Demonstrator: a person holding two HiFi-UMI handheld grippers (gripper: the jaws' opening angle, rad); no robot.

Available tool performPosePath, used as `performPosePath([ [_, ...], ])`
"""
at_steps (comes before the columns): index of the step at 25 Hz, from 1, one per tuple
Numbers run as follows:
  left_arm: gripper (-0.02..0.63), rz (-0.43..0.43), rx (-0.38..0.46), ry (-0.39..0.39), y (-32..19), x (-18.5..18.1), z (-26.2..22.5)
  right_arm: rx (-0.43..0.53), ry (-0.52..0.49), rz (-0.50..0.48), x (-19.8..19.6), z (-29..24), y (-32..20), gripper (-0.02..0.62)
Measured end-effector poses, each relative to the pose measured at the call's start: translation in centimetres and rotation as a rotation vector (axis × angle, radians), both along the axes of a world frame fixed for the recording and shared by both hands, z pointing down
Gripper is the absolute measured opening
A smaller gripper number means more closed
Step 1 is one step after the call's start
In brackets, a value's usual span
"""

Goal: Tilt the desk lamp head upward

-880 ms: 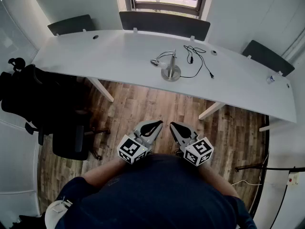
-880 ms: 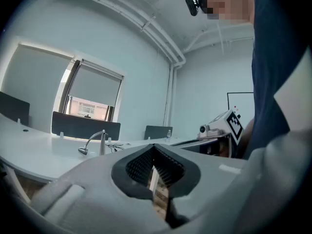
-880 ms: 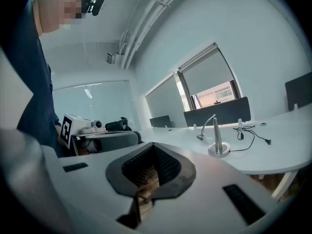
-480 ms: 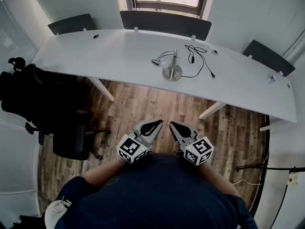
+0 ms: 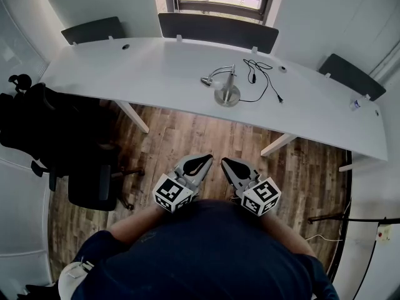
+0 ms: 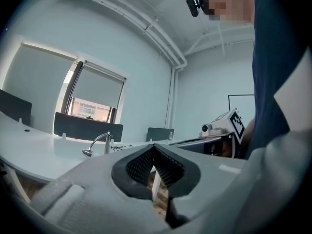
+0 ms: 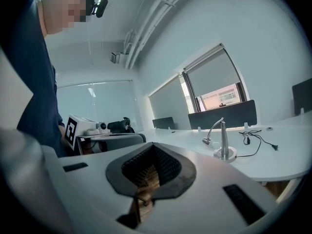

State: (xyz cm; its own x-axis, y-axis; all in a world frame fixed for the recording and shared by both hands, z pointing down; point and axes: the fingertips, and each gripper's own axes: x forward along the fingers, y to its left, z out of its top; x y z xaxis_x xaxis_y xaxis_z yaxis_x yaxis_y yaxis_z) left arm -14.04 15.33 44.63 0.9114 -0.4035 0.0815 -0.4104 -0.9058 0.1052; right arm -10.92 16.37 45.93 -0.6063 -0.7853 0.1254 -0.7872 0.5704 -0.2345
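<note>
stage: pre-approach | left gripper (image 5: 204,162) + right gripper (image 5: 227,164): both pressed together, empty, parked at the waist, nothing within reach | desk lamp (image 5: 227,92): mid-bench (image 5: 112,74), well apart, lamp head (image 5: 207,80) drooping | next: likely step closer

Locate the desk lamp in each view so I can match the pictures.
Head view: lamp on the white desk, upper part, slightly right of centre.
Left gripper view: lamp small, left of centre.
Right gripper view: lamp right of centre, head pointing left.
Shared landmark: the dark panel just behind the lamp, also seen at and.
</note>
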Motion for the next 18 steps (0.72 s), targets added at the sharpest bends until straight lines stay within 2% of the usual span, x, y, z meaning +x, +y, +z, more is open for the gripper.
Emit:
performPosePath([
  [9, 0.008, -0.018, -0.007, -0.004, -2.4, 0.3, 0.8, 0.004, -0.001, 0.03, 1.3, 0.7, -2.4, 0.011],
  [18, 0.006, -0.101, -0.005, -0.019, -10.1, 4.2, 1.1, -0.025, 0.001, -0.038, 5.6, 1.7, -10.2, 0.011],
])
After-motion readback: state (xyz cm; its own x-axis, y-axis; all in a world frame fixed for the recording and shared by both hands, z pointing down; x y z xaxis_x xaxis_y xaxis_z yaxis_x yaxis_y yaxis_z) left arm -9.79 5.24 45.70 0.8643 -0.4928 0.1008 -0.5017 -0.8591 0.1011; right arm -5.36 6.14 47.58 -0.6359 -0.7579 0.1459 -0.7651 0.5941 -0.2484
